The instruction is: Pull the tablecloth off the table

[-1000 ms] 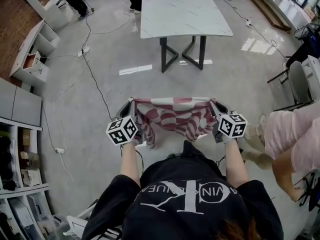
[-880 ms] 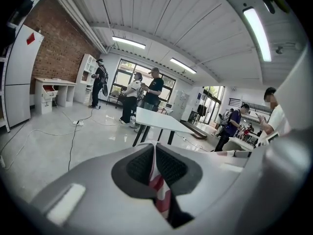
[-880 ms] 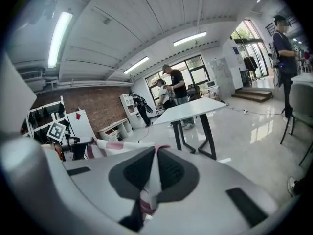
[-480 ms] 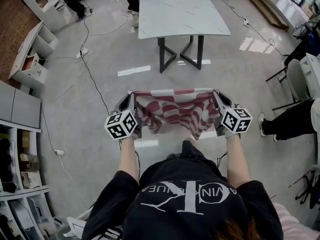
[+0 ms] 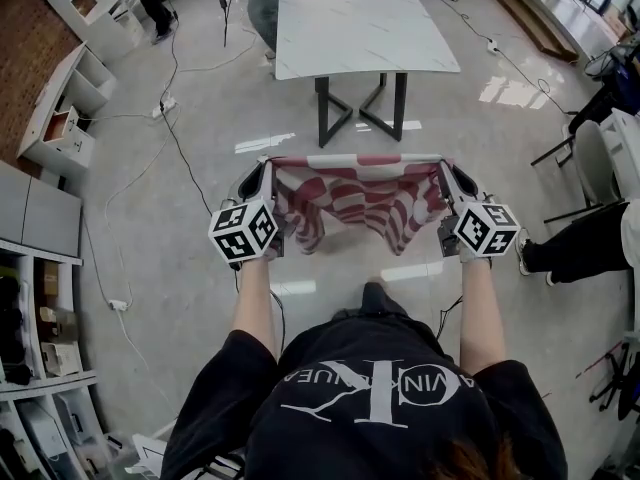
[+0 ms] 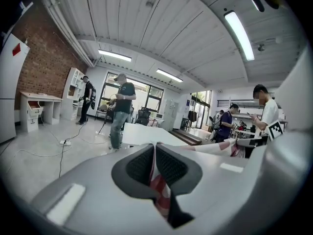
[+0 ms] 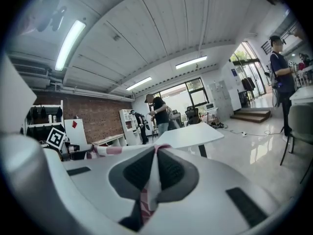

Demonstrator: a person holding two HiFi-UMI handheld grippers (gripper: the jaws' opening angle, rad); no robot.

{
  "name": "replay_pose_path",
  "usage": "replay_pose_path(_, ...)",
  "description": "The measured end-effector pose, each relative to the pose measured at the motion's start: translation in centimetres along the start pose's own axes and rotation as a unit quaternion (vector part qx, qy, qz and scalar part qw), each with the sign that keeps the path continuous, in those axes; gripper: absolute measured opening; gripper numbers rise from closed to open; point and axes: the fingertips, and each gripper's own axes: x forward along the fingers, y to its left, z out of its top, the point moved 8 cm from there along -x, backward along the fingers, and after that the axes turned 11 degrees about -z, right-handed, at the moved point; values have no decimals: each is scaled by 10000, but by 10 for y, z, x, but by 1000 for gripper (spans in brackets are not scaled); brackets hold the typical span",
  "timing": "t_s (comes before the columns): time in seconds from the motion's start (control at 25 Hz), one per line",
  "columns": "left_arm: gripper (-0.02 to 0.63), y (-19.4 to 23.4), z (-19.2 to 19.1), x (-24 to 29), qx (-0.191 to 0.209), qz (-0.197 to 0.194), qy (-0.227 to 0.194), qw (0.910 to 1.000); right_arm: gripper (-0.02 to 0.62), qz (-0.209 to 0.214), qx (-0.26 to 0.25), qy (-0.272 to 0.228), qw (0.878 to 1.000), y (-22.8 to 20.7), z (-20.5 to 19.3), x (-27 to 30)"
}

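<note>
A red-and-white checked tablecloth (image 5: 360, 200) hangs in the air, stretched between my two grippers well short of the white marble table (image 5: 362, 30). The table top is bare. My left gripper (image 5: 266, 169) is shut on the cloth's left corner (image 6: 155, 166). My right gripper (image 5: 442, 167) is shut on the right corner (image 7: 154, 177). Both grippers point nearly level towards the table. The cloth's top edge is taut and the rest droops in folds over the floor.
White shelf units (image 5: 70, 108) line the left wall and cables (image 5: 185, 148) trail across the grey floor. A person (image 6: 120, 109) stands at the table's far side. A seated person's leg (image 5: 575, 240) and a chair (image 5: 598, 168) are at the right.
Both grippers have risen and moved a little apart, pulling the cloth's top edge straighter and lifting it. A person in pink at the right has left the head view.
</note>
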Motion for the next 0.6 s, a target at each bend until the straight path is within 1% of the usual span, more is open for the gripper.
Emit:
replay_pose_path(0.32,20,-6,26,-1,169,-23,-335,9993,18,57,-152,-377,9992,7,32,0)
replay_pose_path(0.6,20,-6,45,0,312,60,-544,9980,18,145,-277,-554,9980,11,53,6)
